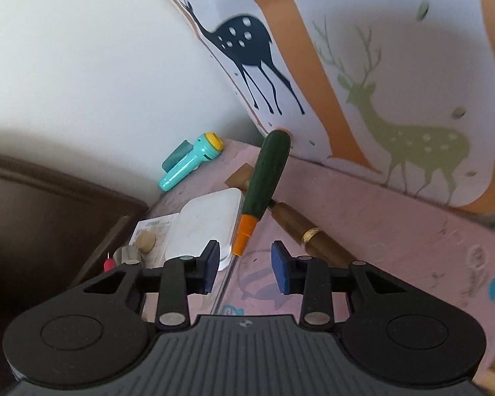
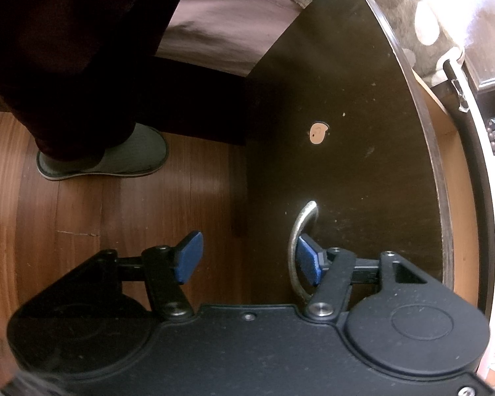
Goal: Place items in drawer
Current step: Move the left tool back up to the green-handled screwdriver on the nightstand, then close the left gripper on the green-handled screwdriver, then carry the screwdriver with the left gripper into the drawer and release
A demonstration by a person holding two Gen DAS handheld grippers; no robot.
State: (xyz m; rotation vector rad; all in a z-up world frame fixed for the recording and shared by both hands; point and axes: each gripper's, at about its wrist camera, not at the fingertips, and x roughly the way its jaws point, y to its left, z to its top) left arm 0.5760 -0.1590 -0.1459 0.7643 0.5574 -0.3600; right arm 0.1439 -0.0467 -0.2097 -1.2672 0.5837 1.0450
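Observation:
In the left wrist view my left gripper point(image 1: 245, 265) is open and empty above a pink tabletop point(image 1: 396, 231). Just ahead lies a green tool with an orange tip point(image 1: 264, 181), resting across a brown pen-like stick with a gold band point(image 1: 308, 232). A white flat box point(image 1: 208, 227) lies left of it, and a teal toy torch point(image 1: 189, 161) lies farther back. In the right wrist view my right gripper point(image 2: 247, 259) is open, its right finger point(image 2: 308, 262) hooked behind the metal handle point(image 2: 297, 247) of the dark drawer front point(image 2: 346, 115).
A deer-patterned panel point(image 1: 363, 82) stands behind the pink table. A dark brown furniture edge point(image 1: 49, 214) is at the left, with small items beside it. The right wrist view shows a wooden floor point(image 2: 99, 214), a slippered foot point(image 2: 105, 158) and a bed edge point(image 2: 221, 33).

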